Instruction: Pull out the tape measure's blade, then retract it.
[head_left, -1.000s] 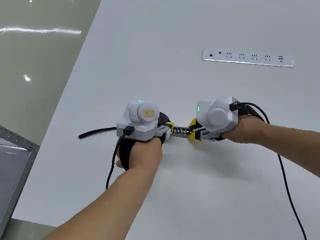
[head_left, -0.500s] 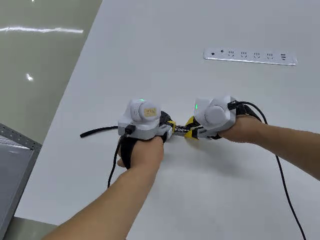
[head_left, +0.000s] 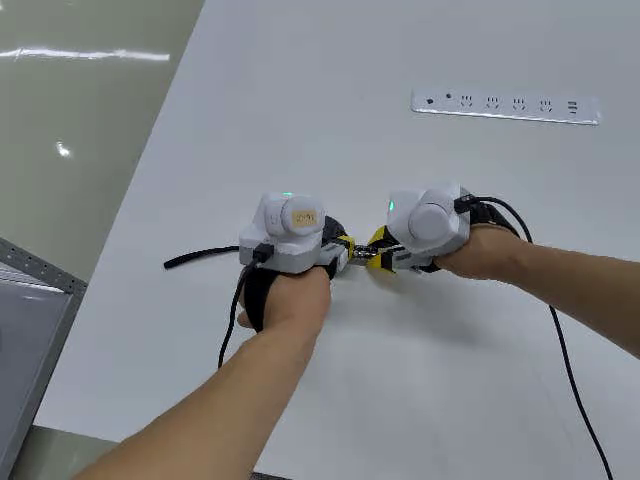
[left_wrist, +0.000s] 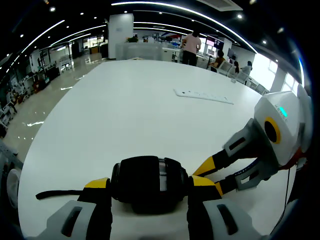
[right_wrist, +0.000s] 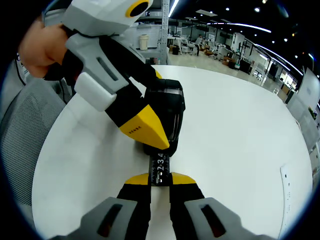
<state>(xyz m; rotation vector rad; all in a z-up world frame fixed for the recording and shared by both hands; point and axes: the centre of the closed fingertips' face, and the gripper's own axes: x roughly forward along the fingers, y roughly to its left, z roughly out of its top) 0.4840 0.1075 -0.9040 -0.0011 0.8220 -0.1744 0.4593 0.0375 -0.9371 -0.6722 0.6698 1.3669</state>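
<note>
left gripper squeezes tape measure between its jaws | right gripper pinches blade, just in front of tape measure | little blade out: pull starting or nearly back in, I guess | next: hold left still, move right straight

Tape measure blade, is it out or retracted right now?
Out, slightly: a short numbered stretch of blade runs from the black case to the right gripper, shut on it.

The table is white, smooth and matt with a faint sheen. The tape measure has a matt black, rubbery-looking case, and its blade looks a smooth printed strip. The left gripper and right gripper are smooth white plastic with yellow tips.
</note>
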